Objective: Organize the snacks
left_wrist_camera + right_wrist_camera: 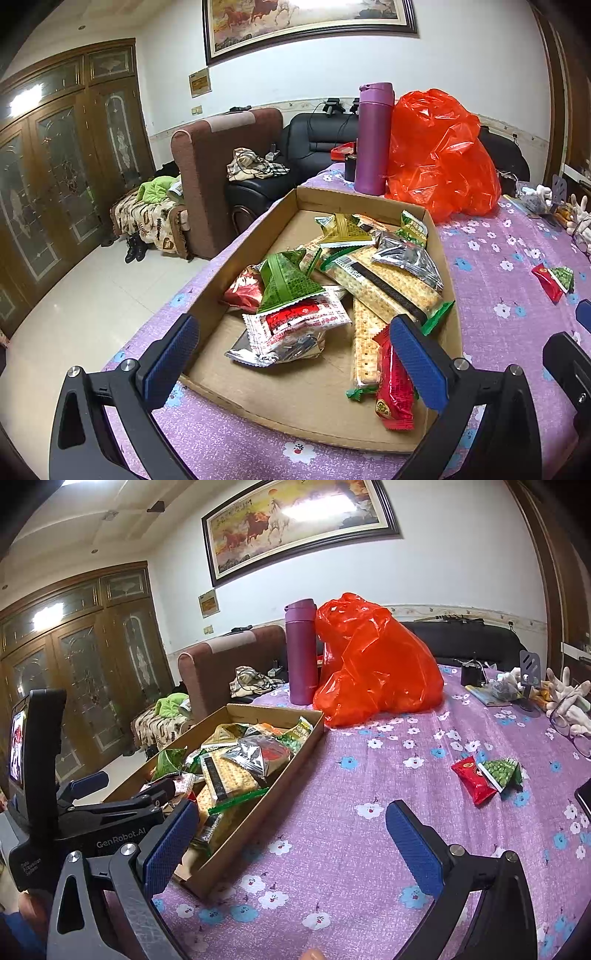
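Note:
A shallow cardboard tray (236,258) (291,768) on the purple flowered tablecloth holds several snack packets: cracker sleeves (388,288), green triangular packs (284,280), a red-and-white packet (306,317) and a red packet (395,384). My left gripper (295,354) hovers open over the tray's near end, nothing between its fingers. My right gripper (291,842) is open above bare cloth just right of the tray. Out on the cloth to the right lie a red packet (472,779) (546,282) and a green pea packet (502,770) (563,277), side by side.
Behind the tray stand a purple flask (373,136) (301,650) and a bulging red plastic bag (439,155) (373,661). Glasses (569,727), white gloves (569,698) and small items crowd the far right. A dark phone edge (584,797) lies at right. Sofas lie beyond the table.

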The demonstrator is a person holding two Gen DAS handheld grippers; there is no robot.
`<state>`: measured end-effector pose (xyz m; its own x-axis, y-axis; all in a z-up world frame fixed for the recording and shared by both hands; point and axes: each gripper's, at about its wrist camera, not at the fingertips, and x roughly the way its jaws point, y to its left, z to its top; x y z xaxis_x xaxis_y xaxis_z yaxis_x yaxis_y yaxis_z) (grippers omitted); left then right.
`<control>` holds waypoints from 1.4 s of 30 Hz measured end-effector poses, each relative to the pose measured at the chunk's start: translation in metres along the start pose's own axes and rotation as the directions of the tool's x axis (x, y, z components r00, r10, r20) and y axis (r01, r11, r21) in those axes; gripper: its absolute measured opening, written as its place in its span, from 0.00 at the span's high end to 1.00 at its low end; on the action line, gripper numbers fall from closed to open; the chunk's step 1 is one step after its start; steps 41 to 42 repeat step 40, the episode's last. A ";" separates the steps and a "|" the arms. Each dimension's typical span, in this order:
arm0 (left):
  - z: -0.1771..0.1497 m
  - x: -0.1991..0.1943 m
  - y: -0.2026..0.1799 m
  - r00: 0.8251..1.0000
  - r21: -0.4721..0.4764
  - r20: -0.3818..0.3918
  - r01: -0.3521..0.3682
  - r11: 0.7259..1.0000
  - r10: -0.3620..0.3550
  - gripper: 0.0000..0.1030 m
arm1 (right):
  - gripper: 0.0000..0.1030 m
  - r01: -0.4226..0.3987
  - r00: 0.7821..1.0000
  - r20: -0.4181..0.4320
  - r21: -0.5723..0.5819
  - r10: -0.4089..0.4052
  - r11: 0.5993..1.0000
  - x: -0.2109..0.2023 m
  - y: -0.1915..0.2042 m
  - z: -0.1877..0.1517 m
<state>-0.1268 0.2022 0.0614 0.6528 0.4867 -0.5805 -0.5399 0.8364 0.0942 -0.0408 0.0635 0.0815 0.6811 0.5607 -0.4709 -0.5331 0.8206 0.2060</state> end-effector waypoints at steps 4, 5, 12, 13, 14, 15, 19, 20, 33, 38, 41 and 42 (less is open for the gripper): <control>0.000 0.000 0.000 1.000 0.001 -0.001 0.001 1.000 -0.001 0.00 | 0.00 -0.001 1.000 0.002 0.001 0.001 1.000 0.000 0.000 0.000; 0.000 0.000 0.000 1.000 0.001 0.000 0.002 1.000 -0.002 0.00 | 0.00 -0.001 1.000 0.000 0.000 0.001 1.000 0.001 0.000 0.000; 0.000 0.000 0.000 1.000 0.000 0.000 0.003 1.000 -0.003 0.00 | 0.00 0.000 1.000 0.000 0.000 0.000 1.000 0.001 0.000 0.000; 0.000 0.000 0.000 1.000 -0.001 0.001 0.004 1.000 -0.004 0.00 | 0.00 0.000 1.000 0.000 0.000 0.000 1.000 0.001 0.000 0.000; 0.000 0.000 0.000 1.000 -0.002 0.000 0.003 1.000 -0.003 0.00 | 0.00 0.000 1.000 -0.001 -0.001 0.000 1.000 0.001 0.000 0.000; 0.000 0.000 0.000 1.000 -0.001 0.000 0.002 1.000 -0.002 0.00 | 0.00 0.000 1.000 -0.002 -0.001 0.000 1.000 0.001 0.000 0.000; 0.000 0.000 0.000 1.000 -0.001 -0.001 -0.002 1.000 0.002 0.00 | 0.00 0.000 1.000 -0.001 0.000 0.000 1.000 0.001 0.000 0.000; 0.000 0.000 0.000 1.000 -0.001 -0.001 -0.001 1.000 0.001 0.00 | 0.00 0.000 1.000 -0.001 0.000 0.000 1.000 0.001 0.000 0.000; 0.007 -0.001 0.005 1.000 -0.016 0.002 0.009 1.000 -0.009 0.00 | 0.00 0.007 1.000 -0.002 0.030 -0.007 1.000 0.003 -0.008 0.000; 0.010 0.003 0.014 0.999 -0.023 -0.048 0.017 1.000 -0.018 0.00 | 0.00 0.044 0.999 0.012 0.067 -0.044 0.997 0.001 -0.020 0.002; 0.010 0.001 0.010 0.999 0.005 -0.042 -0.024 1.000 0.024 0.00 | 0.00 0.063 0.998 0.014 0.083 -0.064 0.995 0.000 -0.024 0.003; 0.010 0.001 0.010 0.999 0.005 -0.042 -0.024 1.000 0.024 0.00 | 0.00 0.063 0.998 0.014 0.083 -0.064 0.995 0.000 -0.024 0.003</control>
